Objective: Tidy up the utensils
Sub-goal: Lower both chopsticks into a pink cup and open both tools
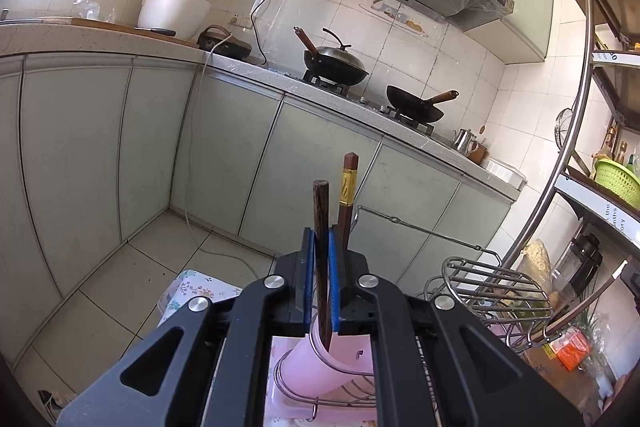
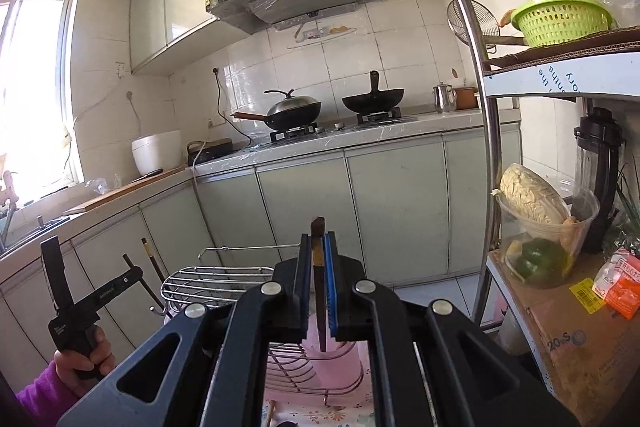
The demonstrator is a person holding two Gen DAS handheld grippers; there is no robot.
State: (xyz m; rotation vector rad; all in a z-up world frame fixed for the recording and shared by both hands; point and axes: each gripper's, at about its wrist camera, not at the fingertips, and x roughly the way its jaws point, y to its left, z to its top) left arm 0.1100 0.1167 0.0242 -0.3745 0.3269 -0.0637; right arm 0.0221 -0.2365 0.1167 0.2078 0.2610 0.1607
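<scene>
My left gripper (image 1: 321,239) is shut on a dark wooden chopstick (image 1: 322,247) held upright; its lower tip hangs over a pink cup (image 1: 320,367) lying in the wire rack. A second chopstick with a gold band (image 1: 347,195) stands just behind the right finger. My right gripper (image 2: 318,247) is shut on another dark chopstick (image 2: 319,291), upright, its tip above a pink cup (image 2: 332,357) in the wire dish rack (image 2: 216,283). The left gripper (image 2: 132,269) also shows at the lower left of the right wrist view, held by a hand in a purple sleeve.
The wire dish rack (image 1: 492,287) sits on a flowered cloth (image 1: 192,291). A metal shelf (image 2: 486,131) stands to the right with a green basket (image 2: 560,19), cabbage (image 2: 532,199) and a cardboard box (image 2: 576,339). Two woks (image 1: 336,63) sit on the stove across the floor.
</scene>
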